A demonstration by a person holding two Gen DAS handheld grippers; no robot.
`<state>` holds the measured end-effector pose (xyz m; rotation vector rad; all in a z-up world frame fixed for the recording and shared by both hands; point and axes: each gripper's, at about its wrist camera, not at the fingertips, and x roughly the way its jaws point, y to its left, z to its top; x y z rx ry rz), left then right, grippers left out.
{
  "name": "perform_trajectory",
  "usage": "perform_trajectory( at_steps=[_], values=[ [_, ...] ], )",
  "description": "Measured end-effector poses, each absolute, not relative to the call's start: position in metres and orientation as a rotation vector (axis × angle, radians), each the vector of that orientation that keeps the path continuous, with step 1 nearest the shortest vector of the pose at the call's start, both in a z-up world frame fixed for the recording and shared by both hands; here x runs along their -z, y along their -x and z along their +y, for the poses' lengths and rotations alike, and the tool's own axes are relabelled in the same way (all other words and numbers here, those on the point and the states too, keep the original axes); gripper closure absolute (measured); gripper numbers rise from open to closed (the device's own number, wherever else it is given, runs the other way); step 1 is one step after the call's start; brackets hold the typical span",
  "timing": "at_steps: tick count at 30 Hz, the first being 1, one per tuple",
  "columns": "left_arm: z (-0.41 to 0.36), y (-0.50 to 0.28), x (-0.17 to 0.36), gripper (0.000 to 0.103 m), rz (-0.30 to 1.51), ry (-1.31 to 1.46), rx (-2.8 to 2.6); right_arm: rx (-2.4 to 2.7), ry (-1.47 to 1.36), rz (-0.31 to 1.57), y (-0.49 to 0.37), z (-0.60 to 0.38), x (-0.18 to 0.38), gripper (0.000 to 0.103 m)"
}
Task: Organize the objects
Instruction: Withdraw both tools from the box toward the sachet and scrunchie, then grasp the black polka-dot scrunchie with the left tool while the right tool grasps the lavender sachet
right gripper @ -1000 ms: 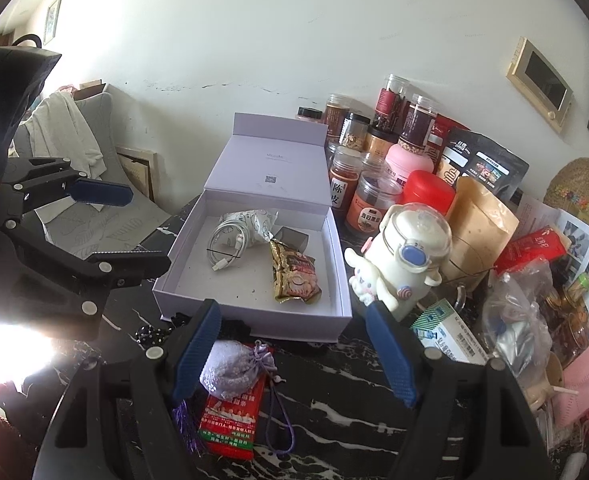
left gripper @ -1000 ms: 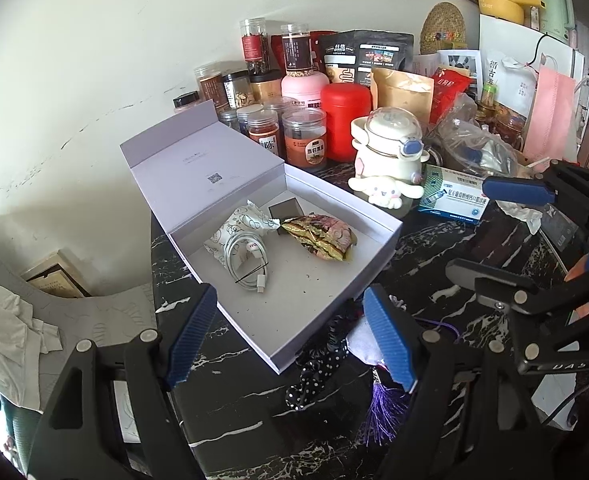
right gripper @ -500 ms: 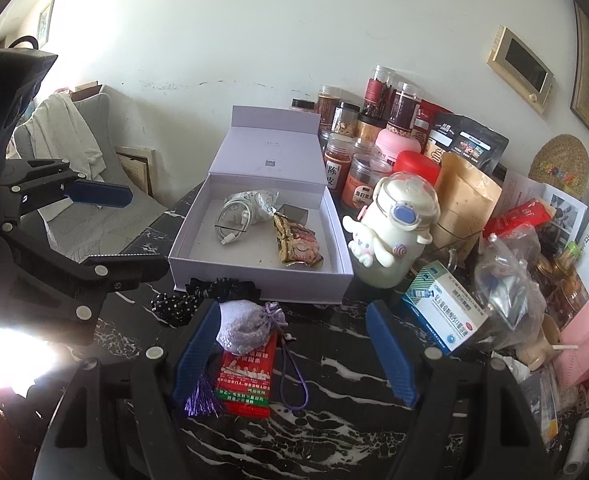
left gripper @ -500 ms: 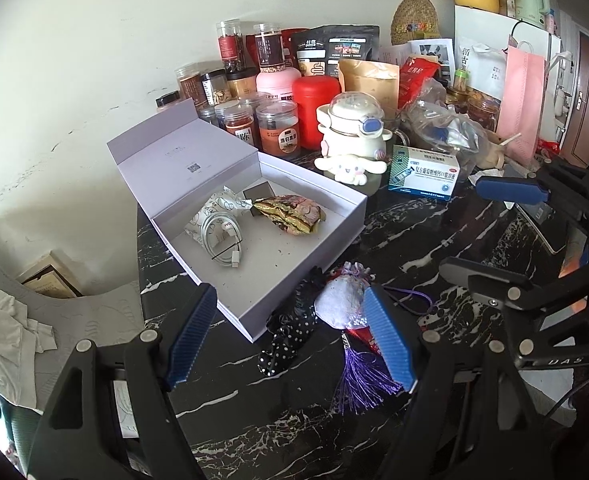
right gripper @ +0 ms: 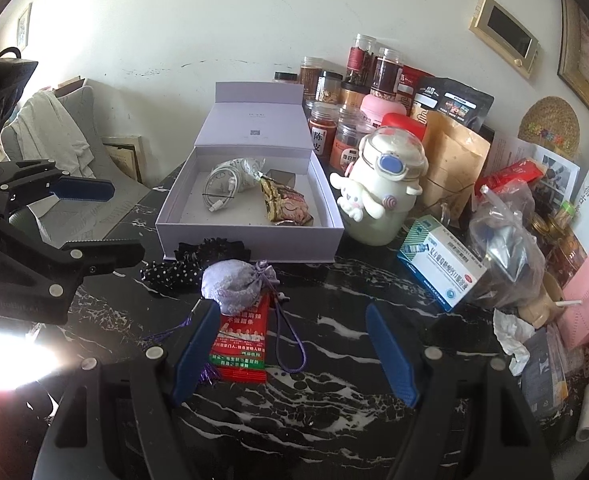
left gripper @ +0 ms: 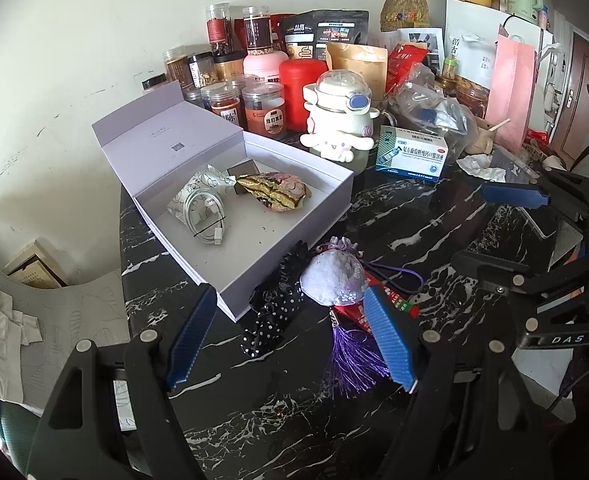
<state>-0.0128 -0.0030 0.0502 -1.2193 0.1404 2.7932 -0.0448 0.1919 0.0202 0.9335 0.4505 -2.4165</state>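
An open lilac box (left gripper: 326, 216) (right gripper: 250, 240) sits on the black marble table and holds a coiled white cable (left gripper: 206, 210) (right gripper: 224, 186), a crumpled wrapper and a gold-patterned snack pack (left gripper: 276, 192) (right gripper: 288, 206). In front of the box lie a lilac sachet (left gripper: 334, 280) (right gripper: 232, 286) with a purple tassel, a red packet (right gripper: 240, 344) under it, and a black polka-dot scrunchie (left gripper: 272, 316) (right gripper: 174, 274). My left gripper (left gripper: 290, 344) is open and empty, near the scrunchie and sachet. My right gripper (right gripper: 294, 354) is open and empty above the red packet.
Behind the box stand several jars (left gripper: 262, 108), a red canister (left gripper: 300, 88), a white Cinnamoroll cup (left gripper: 340, 124) (right gripper: 382, 188), a blue medicine box (left gripper: 412, 154) (right gripper: 442, 264), bags and pouches (right gripper: 506, 240). A grey chair with cloth (right gripper: 54, 140) stands left of the table.
Both grippers have drawn back from the box toward the table's near side. The sachet, red packet and scrunchie now show fully in front of them. Nothing was grasped.
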Motion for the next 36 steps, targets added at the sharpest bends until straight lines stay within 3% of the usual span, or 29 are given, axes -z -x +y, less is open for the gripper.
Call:
perform_trajectory(
  at_steps=[29, 36],
  values=[
    [-0.013, 0.056, 0.02, 0.029, -0.047, 1.331, -2.671, 2.251, -1.147, 0.373, 0.073, 0.182, 0.057, 0.027],
    [-0.029, 0.06, 0.034, 0.035, -0.095, 1.375, -2.67, 2.21, -1.136, 0.366, 0.083, 0.167, 0.06, 0.027]
  ],
)
